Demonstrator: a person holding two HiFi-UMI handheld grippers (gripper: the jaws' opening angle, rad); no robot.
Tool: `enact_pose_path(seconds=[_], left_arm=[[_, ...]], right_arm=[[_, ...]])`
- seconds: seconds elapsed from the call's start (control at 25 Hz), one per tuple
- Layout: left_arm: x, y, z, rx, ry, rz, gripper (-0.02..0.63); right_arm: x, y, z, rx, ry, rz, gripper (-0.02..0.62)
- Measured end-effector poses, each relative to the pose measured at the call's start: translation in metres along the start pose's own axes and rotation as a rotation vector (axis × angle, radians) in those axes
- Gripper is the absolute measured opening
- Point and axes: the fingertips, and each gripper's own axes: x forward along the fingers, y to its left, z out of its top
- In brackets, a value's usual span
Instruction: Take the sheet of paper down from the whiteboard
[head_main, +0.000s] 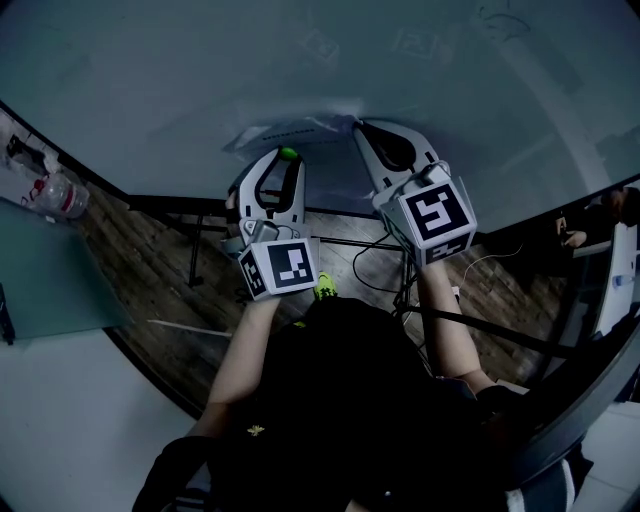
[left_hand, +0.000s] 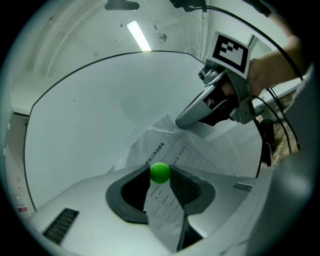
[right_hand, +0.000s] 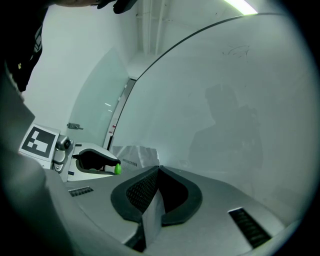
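— Looking for the sheet of paper (left_hand: 167, 150).

— Lies rumpled against the whiteboard (left_hand: 95, 115), low on its face. Shows a printed table and lines of small text, too small to read.

— Held anywhere?

— Pinched at its right end by the right gripper (right_hand: 159, 171), jaws pressed together on a fold of it that runs down between the pads. Also passes down between the jaws of the left gripper (head_main: 287, 160).

— And that left one, squeezing the paper as well?

— Closes instead on a green ball (left_hand: 160, 172), caught between the jaw tips, pads touching it on both sides and so kept part spread. Sits right on the sheet, near the middle of its width.

— Grippers close together?

— Side by side, both pointing at the board, near each other but apart. Carried on bare forearms, marker cubes facing up in the head view.

— Anything further out?

— Wooden floor (head_main: 150, 270) below the board, with black cables (head_main: 375, 265) under the right gripper. Off to the left, a plastic bottle (head_main: 62, 195) on a table (head_main: 50, 280).
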Motion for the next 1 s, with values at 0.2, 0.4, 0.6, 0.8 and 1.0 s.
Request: enact_pose_path(seconds=[0.2, 0.4, 0.6, 0.8, 1.0], left_arm=[[-0.011, -0.003, -0.002, 0.008, 0.009, -0.015, 0.133], [-0.019, -0.004, -0.002, 0.017, 0.012, -0.020, 0.133], [-0.028, -0.004, -0.002, 0.015, 0.007, -0.035, 0.133], [-0.032, -0.004, -0.003, 0.020, 0.005, -0.045, 0.133], [-0.042, -0.003, -0.003, 0.021, 0.001, -0.052, 0.133]], right_arm=[[0.000, -0.003, -0.004, 0.018, 0.007, -0.009, 0.011], [-0.003, -0.006, -0.005, 0.039, 0.005, -0.019, 0.012], [-0.009, -0.005, -0.007, 0.073, 0.005, -0.024, 0.011], [-0.013, -0.006, -0.009, 0.092, -0.002, -0.029, 0.011], [-0.023, -0.004, -0.010, 0.101, -0.001, -0.047, 0.011]])
